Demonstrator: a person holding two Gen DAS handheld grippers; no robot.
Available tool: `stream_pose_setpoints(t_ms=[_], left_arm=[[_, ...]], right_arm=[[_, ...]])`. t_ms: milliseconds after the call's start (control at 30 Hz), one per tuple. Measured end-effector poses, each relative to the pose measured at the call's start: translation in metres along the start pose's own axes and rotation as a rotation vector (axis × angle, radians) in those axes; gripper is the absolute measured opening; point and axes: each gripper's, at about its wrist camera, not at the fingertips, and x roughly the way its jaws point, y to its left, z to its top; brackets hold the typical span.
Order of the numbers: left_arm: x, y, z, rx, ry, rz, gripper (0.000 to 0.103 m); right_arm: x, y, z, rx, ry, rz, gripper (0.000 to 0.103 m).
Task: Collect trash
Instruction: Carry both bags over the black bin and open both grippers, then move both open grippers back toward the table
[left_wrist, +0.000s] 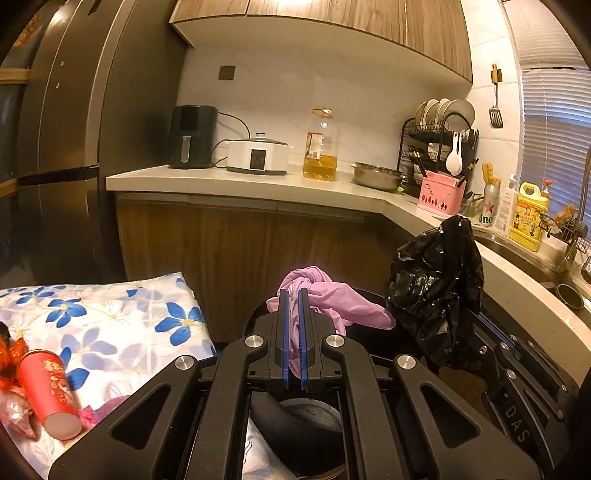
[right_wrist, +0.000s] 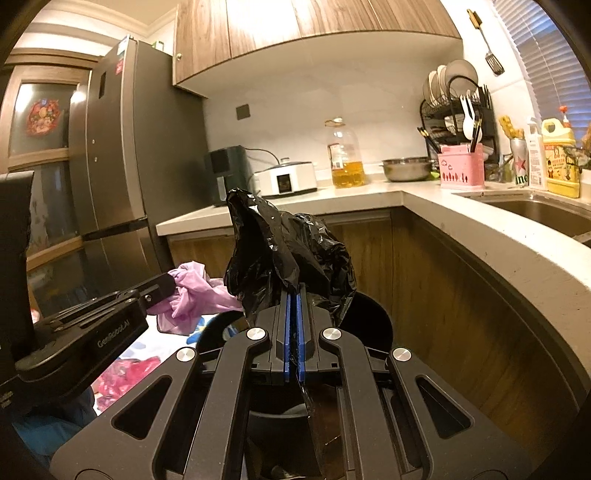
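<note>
Your left gripper (left_wrist: 294, 295) has its blue fingers (left_wrist: 283, 332) drawn narrow, clamped on a crumpled purple plastic bag (left_wrist: 325, 295); the bag bunches above the fingertips and trails down between them. Your right gripper (right_wrist: 294, 291) is likewise pinched tight, its fingers (right_wrist: 301, 332) closed on a black trash bag (right_wrist: 288, 251) that stands up crumpled above the tips; a strip of the same black film hangs below the pads.

From the left wrist view, the black trash bag (left_wrist: 436, 288) sits to the right of the purple one, the two near each other but apart; from the right wrist view, the purple plastic bag (right_wrist: 192, 291) lies to the left, held at the tip of the other tool. Both bags are held over a dark round bin (right_wrist: 369, 325) — its rim shows just behind the right fingers.

To the left lies a cloth with blue flowers (left_wrist: 110, 314); on it, a red paper cup (left_wrist: 48, 391) lies on its side beside crinkled red and pink wrappers (left_wrist: 11, 410).

Behind, the desk (left_wrist: 240, 181) carries a black air fryer (left_wrist: 192, 136), a white cooker (left_wrist: 257, 157), a bottle of oil (left_wrist: 320, 147), a steel bowl (left_wrist: 376, 175) and a dish rack (left_wrist: 439, 147); a tall fridge (left_wrist: 62, 129) stands at the left.
</note>
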Motion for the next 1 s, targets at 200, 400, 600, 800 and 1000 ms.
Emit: stream_pose_setpoints(t_ms=[200,400,600,800,1000], left_arm=[[0.019,-0.003,-0.004,0.003,0.036,-0.008,0.006],[0.026,-0.003,-0.008,0.017,0.047,-0.003,0.034],[0.017,0.006,-0.009,-0.003,0.032,0.043,0.060],[-0.005,0.013,-0.013,0.015,0.002,0.133,0.080],[-0.033,0.025,-0.016,0.015,-0.007,0.188,0.091]], right_arm=[[0.015,-0.006,-0.001,0.009,0.018,0.003,0.004],[0.026,-0.012,-0.003,0.021,0.040,-0.011,0.014],[0.024,-0.016,-0.005,0.031,0.033,-0.035,0.047],[0.015,-0.010,-0.010,0.014,0.041,-0.046,0.065],[-0.002,0.001,-0.008,-0.001,0.046,-0.043,0.084]])
